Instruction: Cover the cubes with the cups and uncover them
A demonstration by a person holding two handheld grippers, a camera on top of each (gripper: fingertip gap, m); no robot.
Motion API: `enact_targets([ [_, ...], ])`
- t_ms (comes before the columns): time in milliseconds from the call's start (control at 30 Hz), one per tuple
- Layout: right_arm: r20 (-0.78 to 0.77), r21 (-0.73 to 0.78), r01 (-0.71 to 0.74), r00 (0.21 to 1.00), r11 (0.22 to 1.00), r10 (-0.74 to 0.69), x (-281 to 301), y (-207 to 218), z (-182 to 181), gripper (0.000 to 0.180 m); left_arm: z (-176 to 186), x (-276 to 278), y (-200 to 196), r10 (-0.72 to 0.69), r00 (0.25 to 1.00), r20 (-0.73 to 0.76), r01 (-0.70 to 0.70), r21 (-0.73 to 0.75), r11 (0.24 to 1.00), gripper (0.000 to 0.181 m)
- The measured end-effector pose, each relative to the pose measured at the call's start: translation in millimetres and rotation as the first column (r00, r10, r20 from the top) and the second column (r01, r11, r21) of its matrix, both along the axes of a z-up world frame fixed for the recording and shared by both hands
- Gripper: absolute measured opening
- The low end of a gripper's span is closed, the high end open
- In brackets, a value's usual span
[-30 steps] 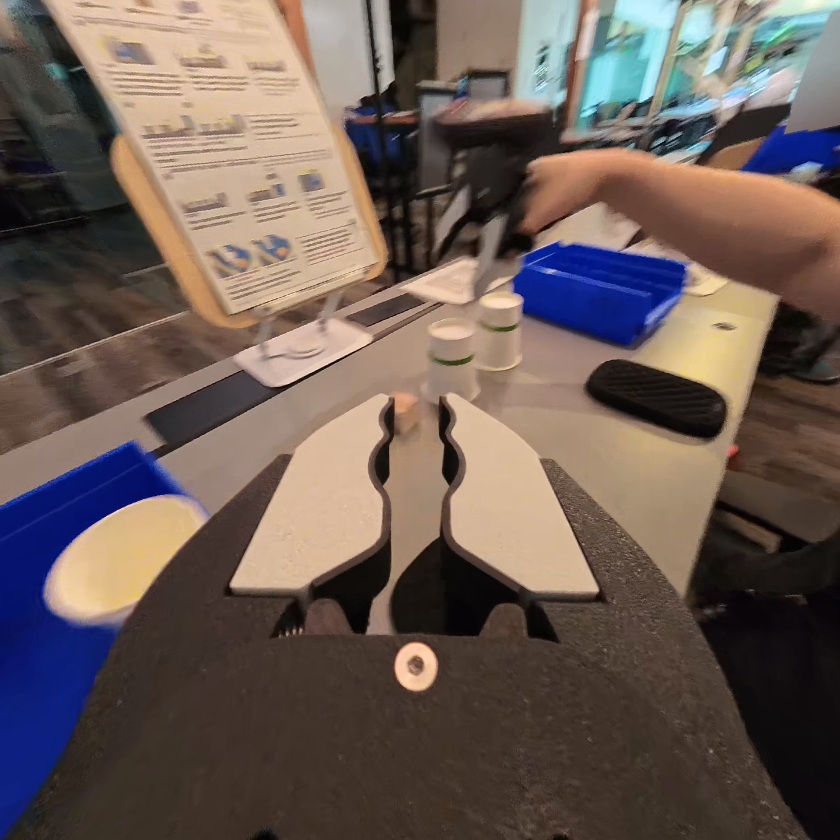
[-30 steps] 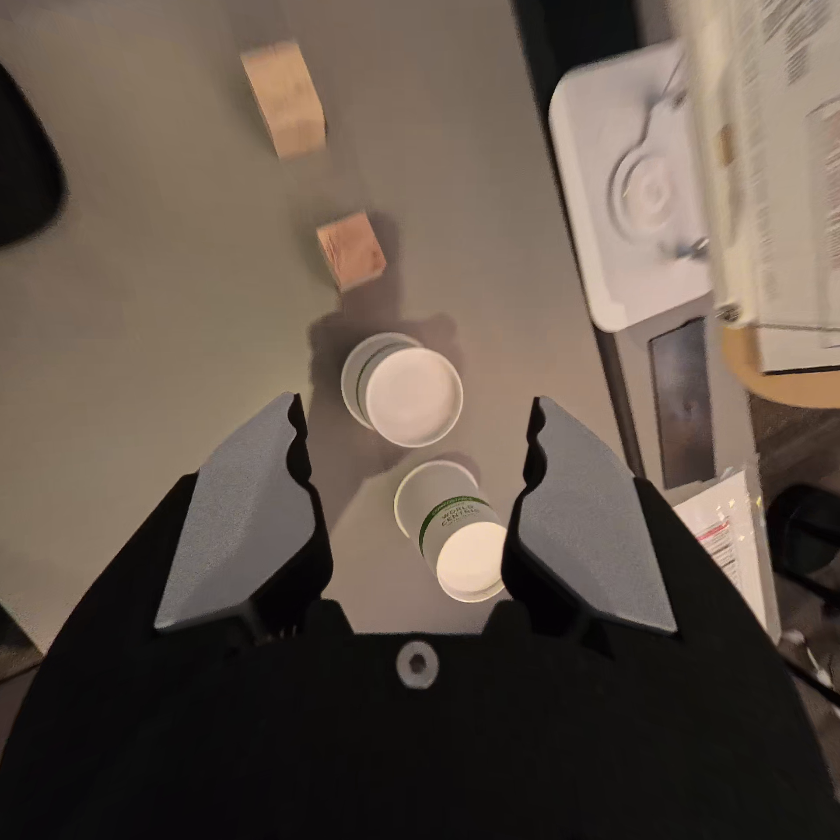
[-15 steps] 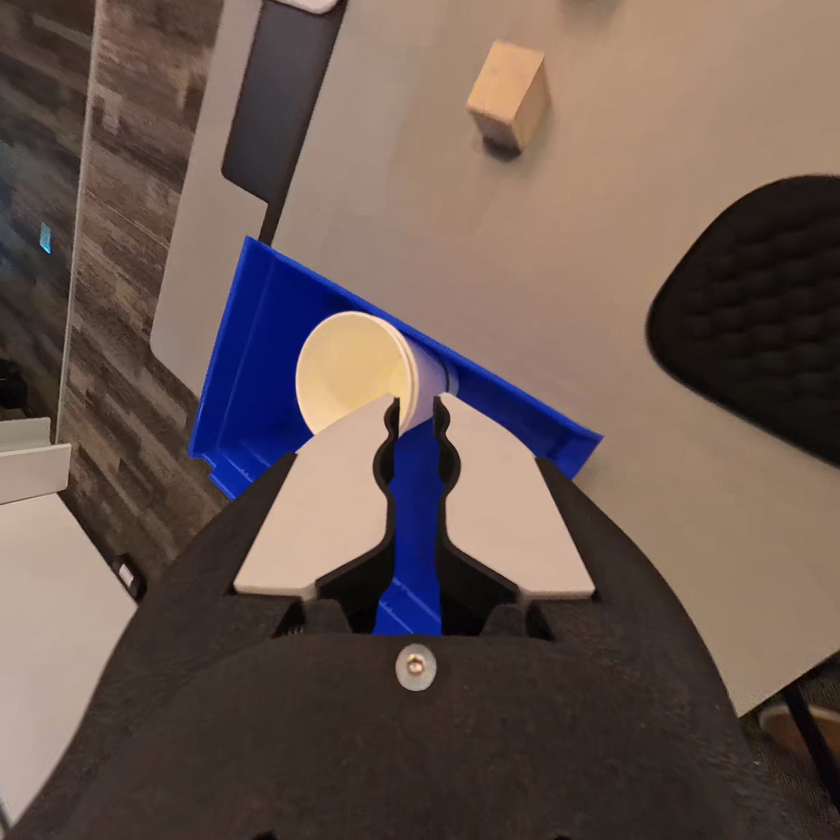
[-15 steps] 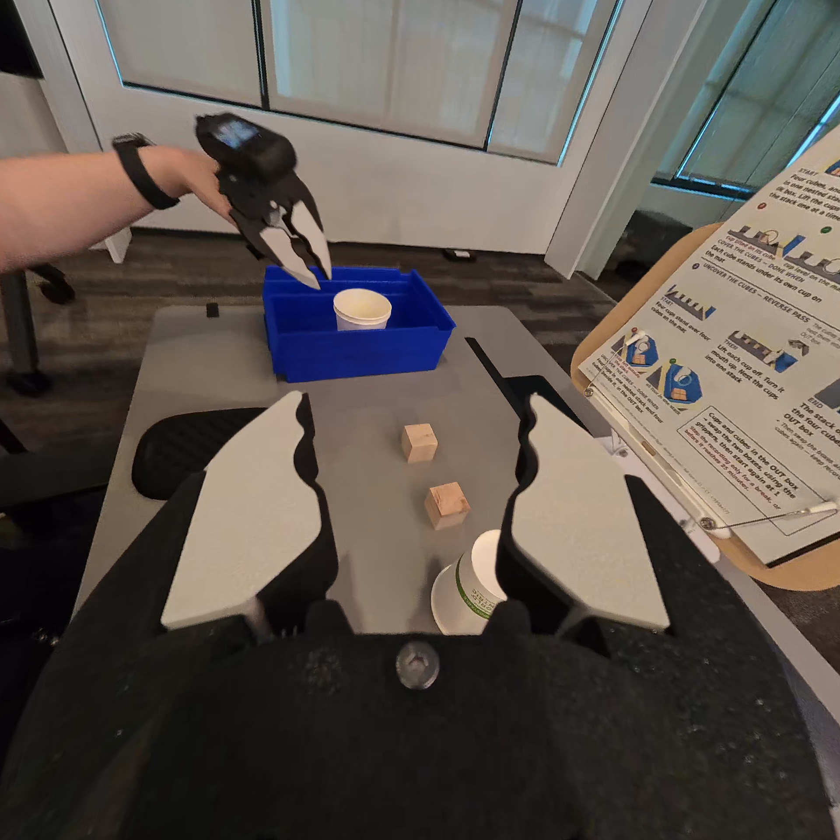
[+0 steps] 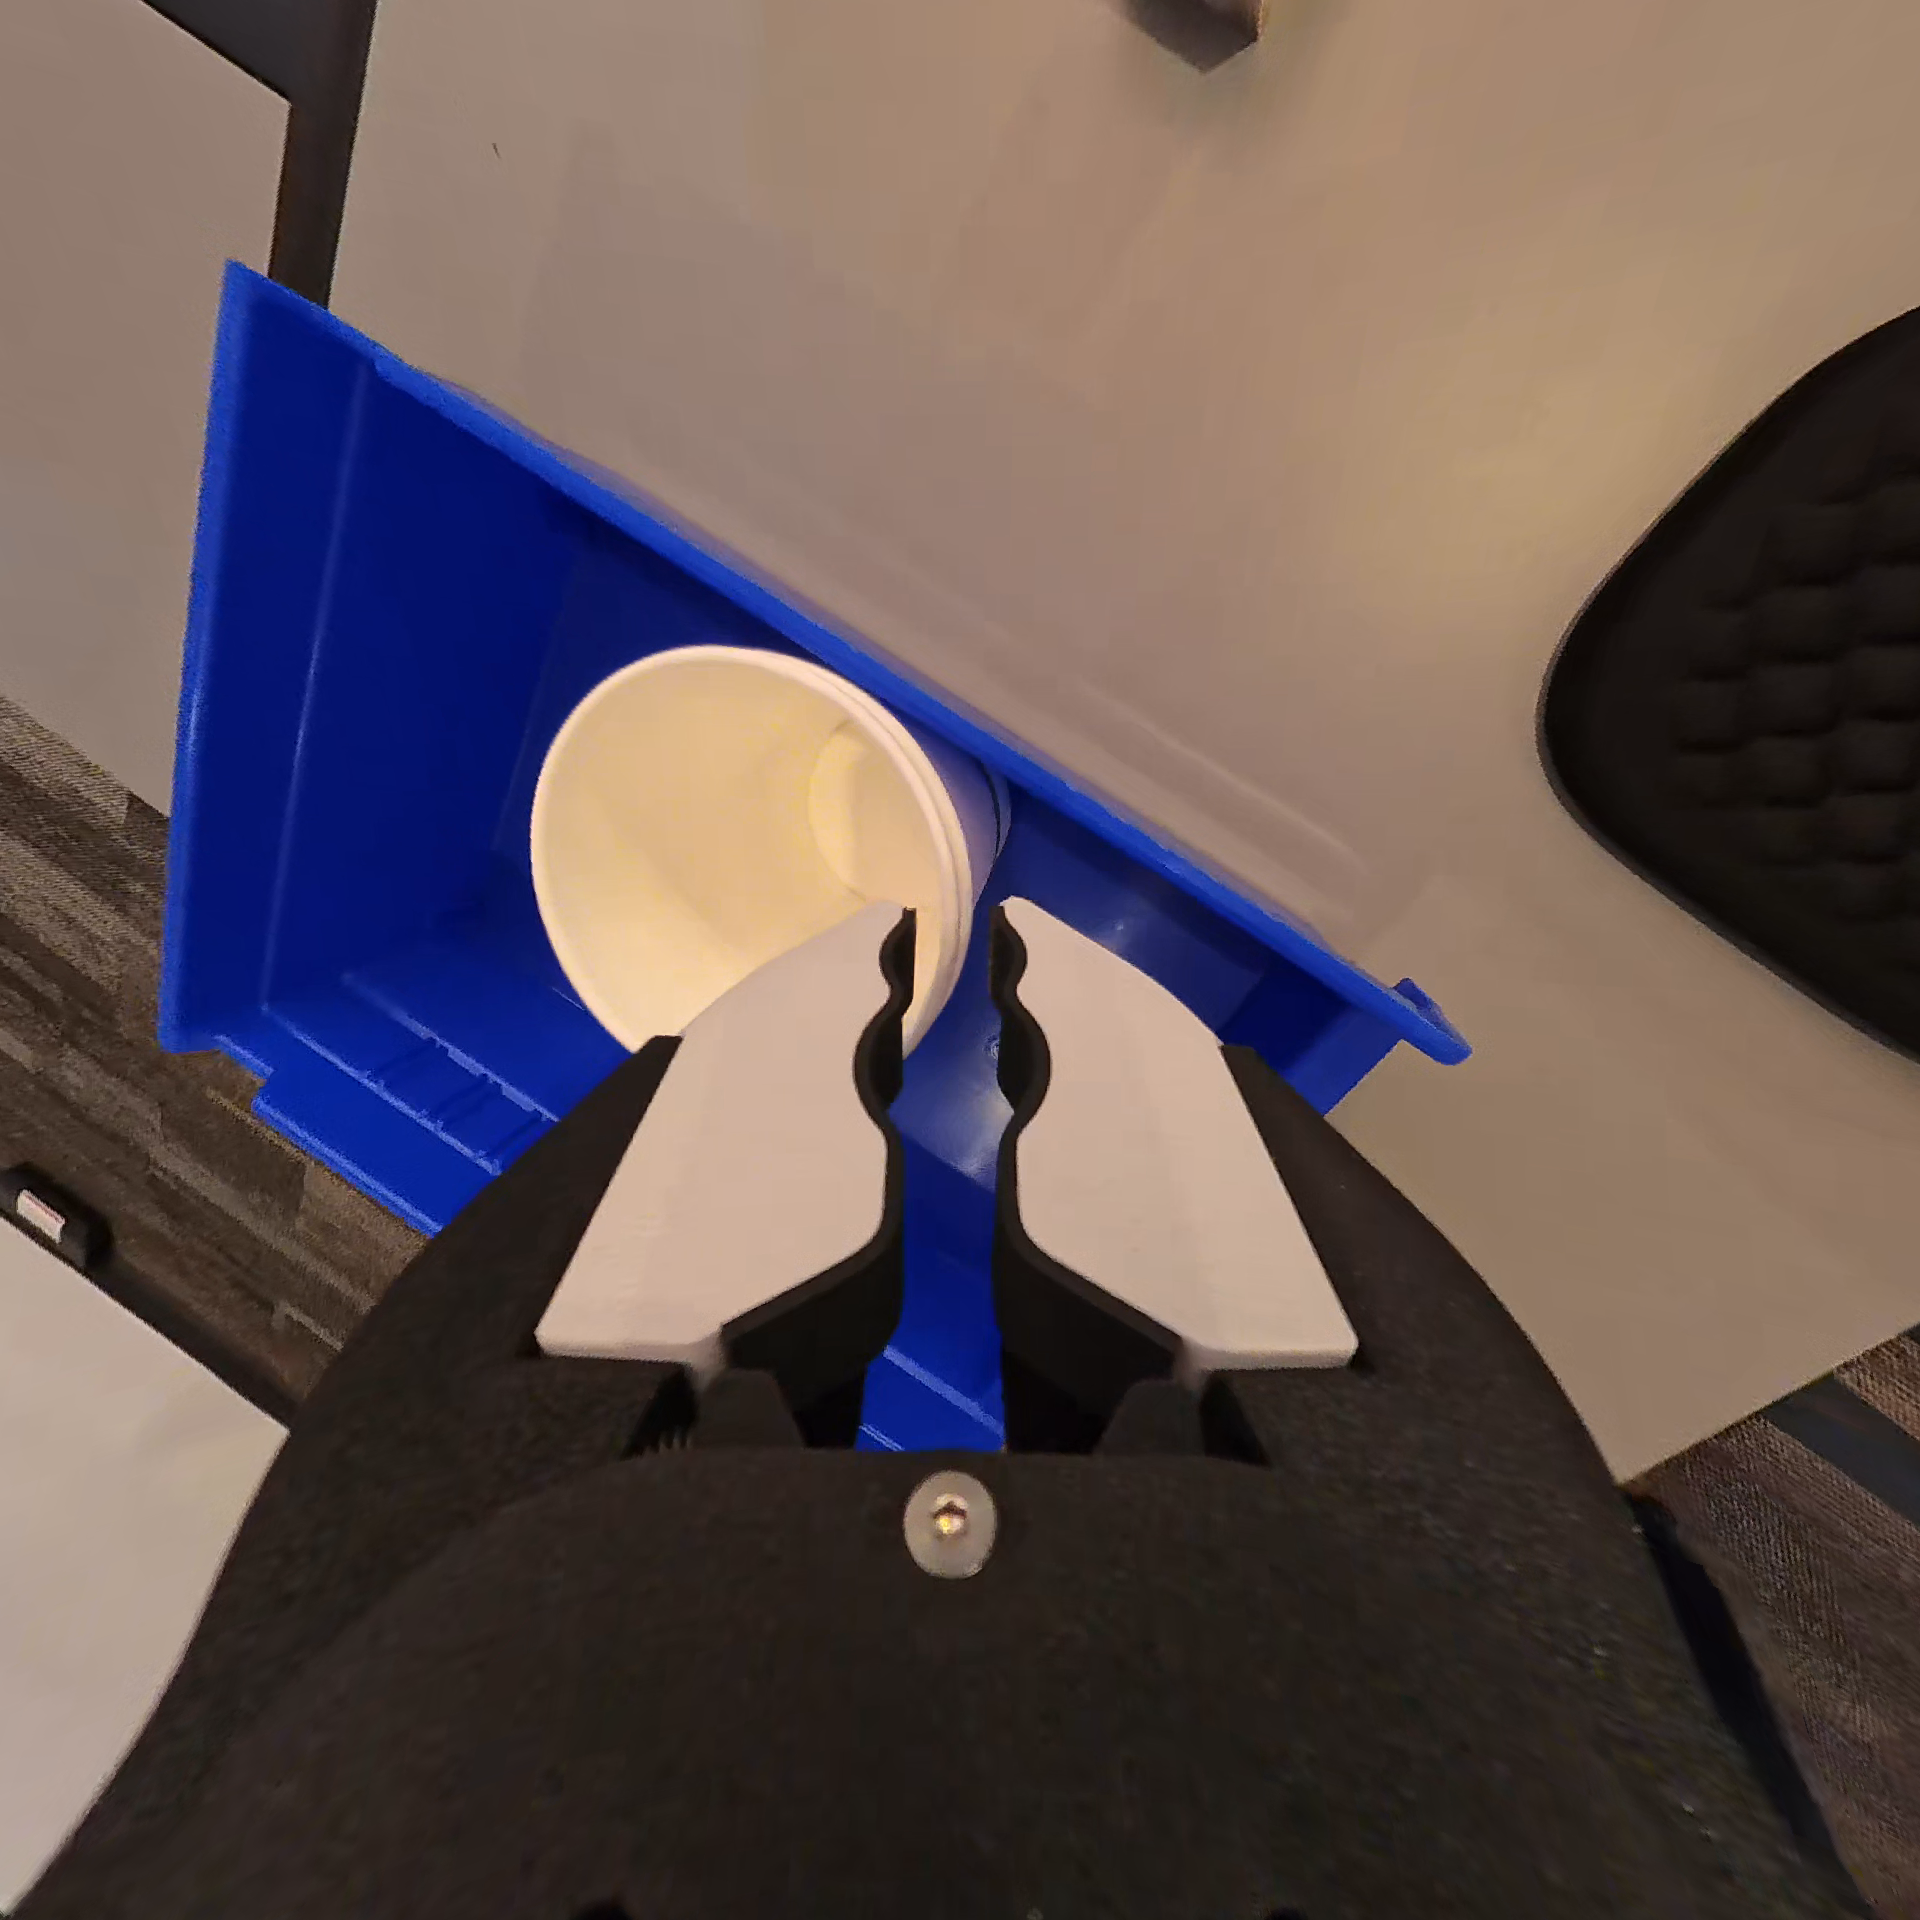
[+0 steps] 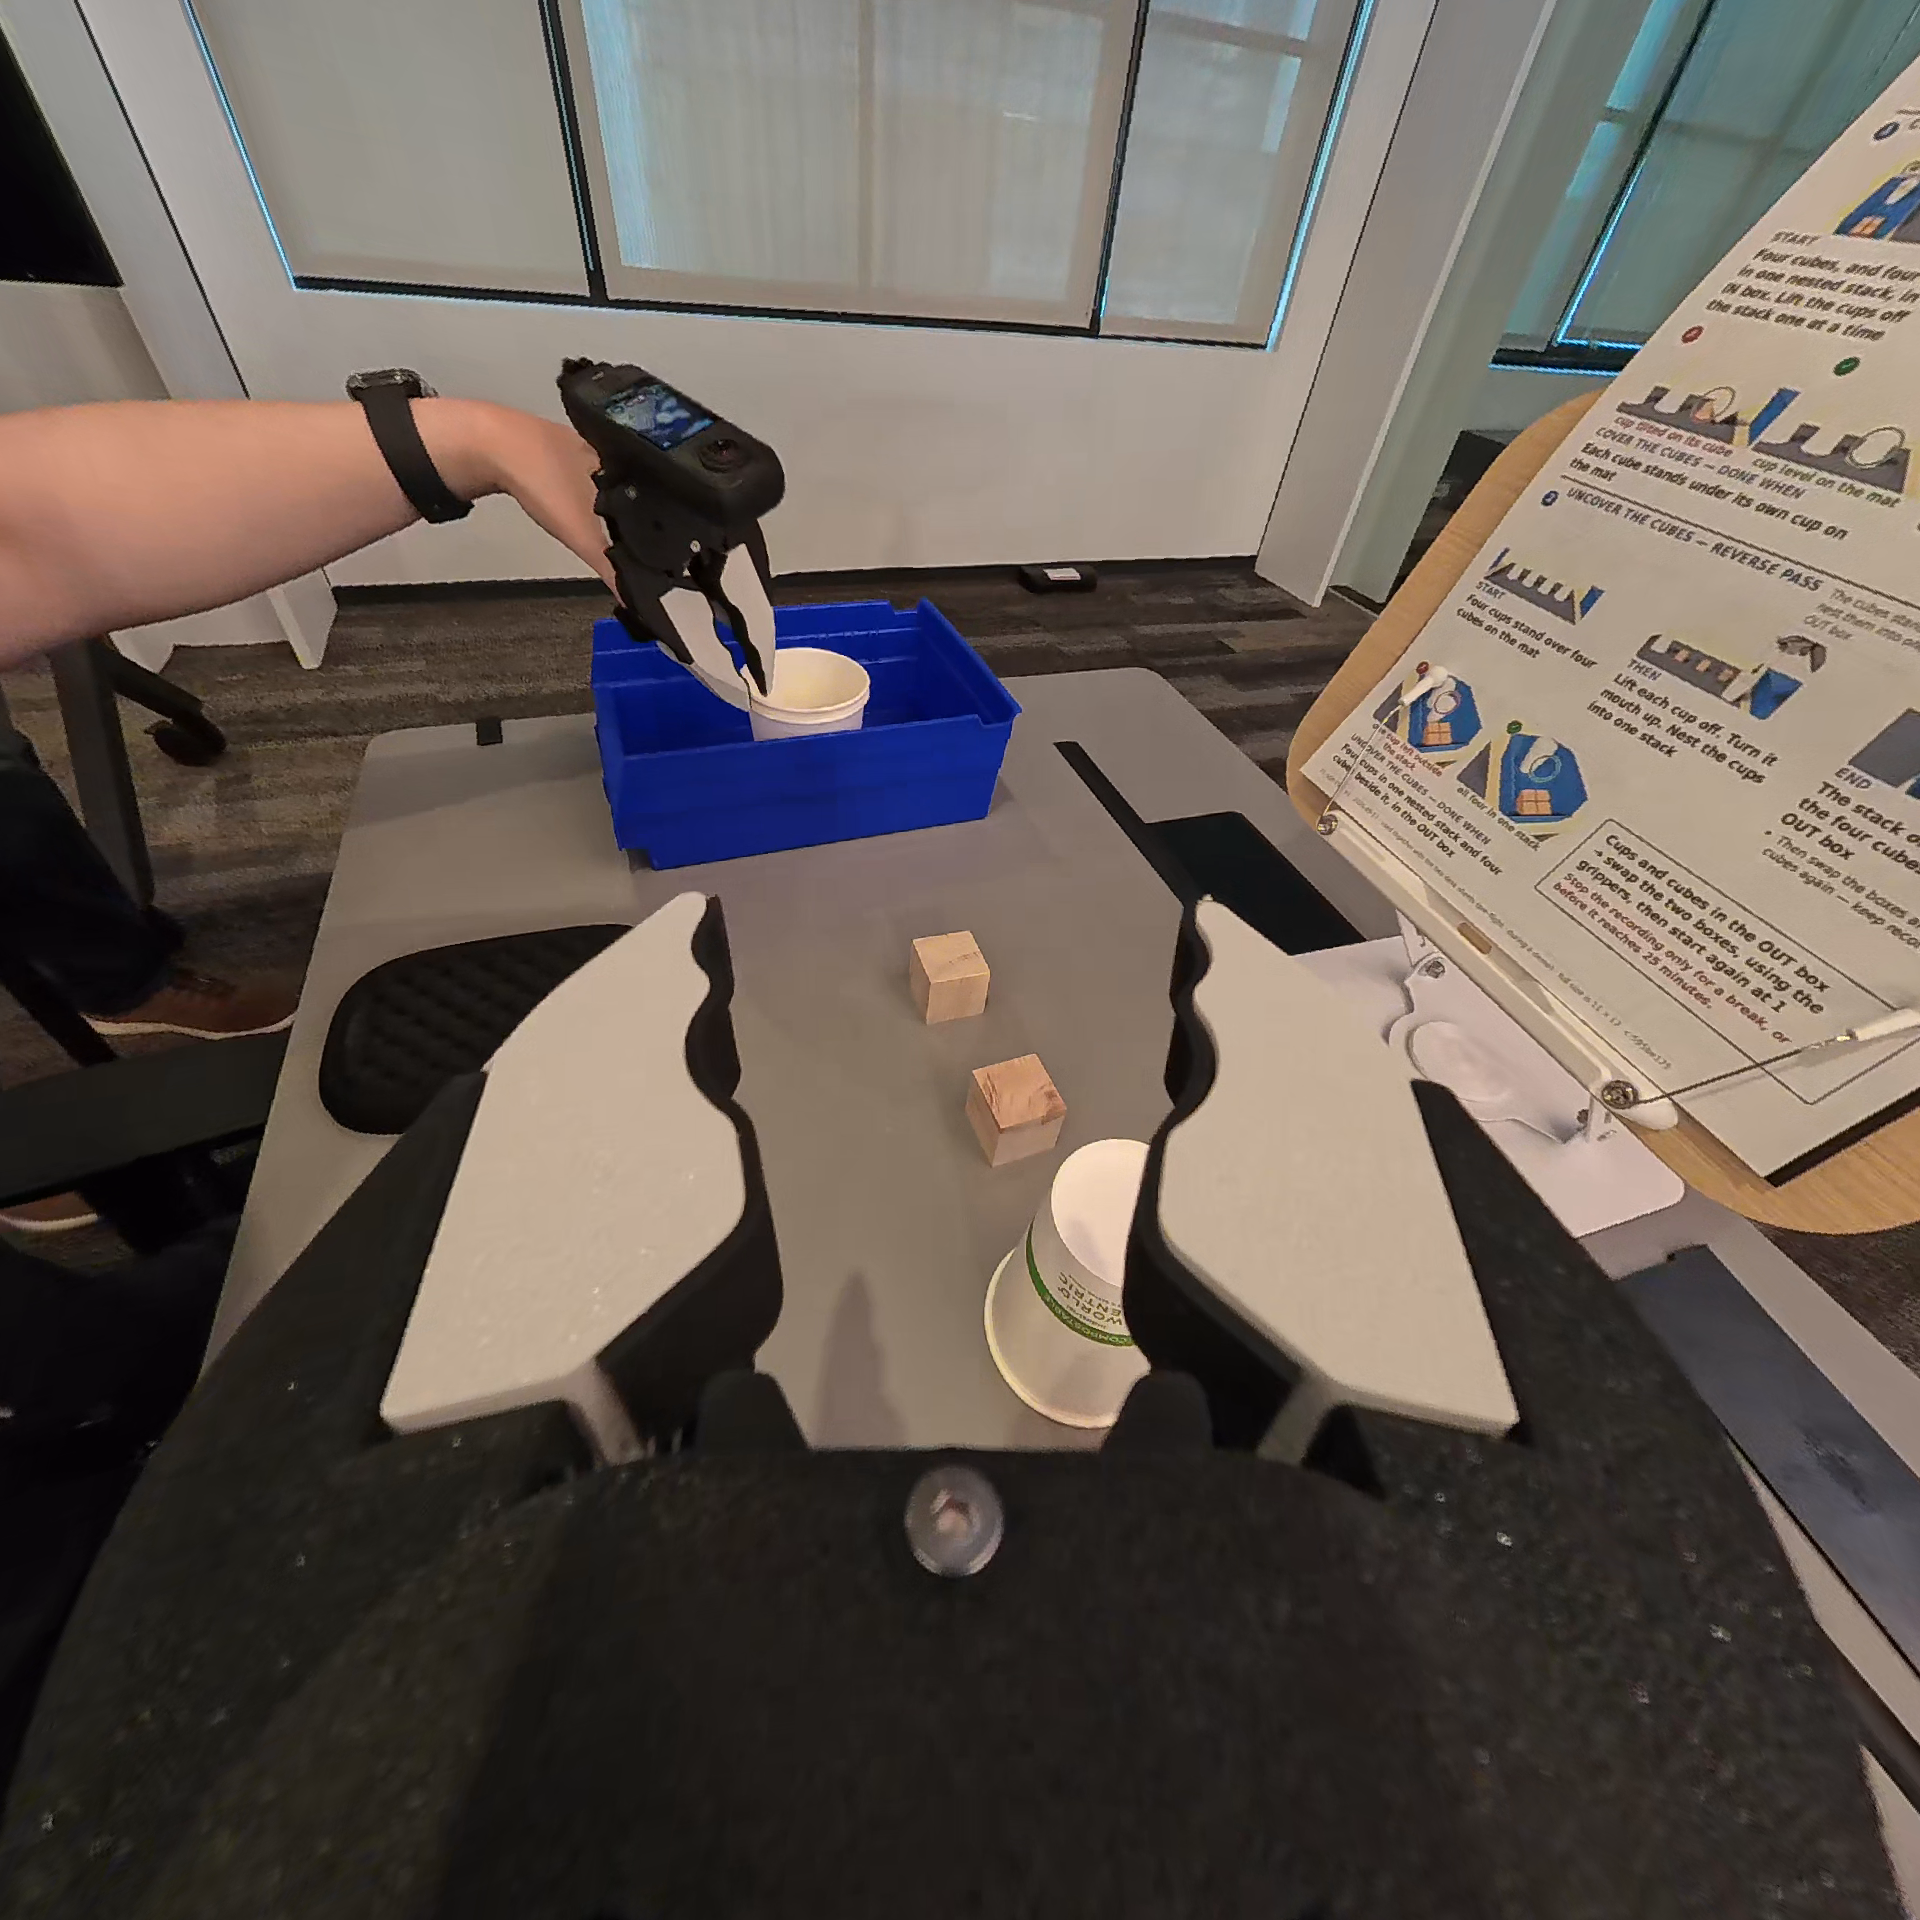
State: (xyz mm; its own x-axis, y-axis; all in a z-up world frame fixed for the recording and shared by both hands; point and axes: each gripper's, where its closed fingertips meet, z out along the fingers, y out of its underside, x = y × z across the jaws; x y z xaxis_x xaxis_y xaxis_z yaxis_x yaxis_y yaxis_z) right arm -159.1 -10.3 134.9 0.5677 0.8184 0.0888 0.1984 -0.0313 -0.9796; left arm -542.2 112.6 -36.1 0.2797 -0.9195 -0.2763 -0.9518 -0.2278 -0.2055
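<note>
The left tool sits over the blue bin, its jaws drawn close with the near rim of the cup stack between them: one finger inside the mouth, one outside. From the right wrist view the same left tool meets the cup stack at its rim. A small gap shows beside the wall on the outer side, so I cannot tell if the rim is already pinched or only straddled.

The right tool hangs with jaws wide apart and nothing in them, above the grey tabletop. Below its right finger an upturned cup stands mouth down. Two wooden cubes lie bare between that cup and the bin, apart from each other.

The bin holds only the stack, mouth up, resting against the wall nearest the cubes; doubled rim lines suggest more than one cup nested. A black pad lies on the tabletop to the side.

Paper cups are light and thin; the wall will buckle under a hard squeeze, and the rolled rim is the stiffest place to hold. Nested cups may cling and rise together, so a rim pinch on the inner cup alone seems wise. The cubes look hard and stable and need no handling for covering
</note>
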Motion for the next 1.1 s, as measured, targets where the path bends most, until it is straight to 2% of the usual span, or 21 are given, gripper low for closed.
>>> enact_targets([
  [300, 0.0, -0.022, 0.008, 1.0, 1.0, -0.008, 3.8, 1.6, -3.9, 0.079, -9.1, -0.1, 1.6, 0.015, 1.0, 0.008, -0.015, -0.041, 0.999, 0.005],
  [833, 0.012, -0.041, 0.011, 1.0, 0.999, -0.011, 3.8, 4.3, -9.3, 0.079, -5.5, 1.6, -0.1, 0.046, 0.995, 0.088, -0.036, -0.112, 0.993, 0.003],
  [1100, 0.017, -0.054, 0.011, 1.0, 0.998, -0.01, 3.8, 6.2, -12.9, 0.079, 9.1, 1.2, 2.6, 0.041, 0.994, 0.104, -0.031, -0.089, 0.996, 0.003],
])
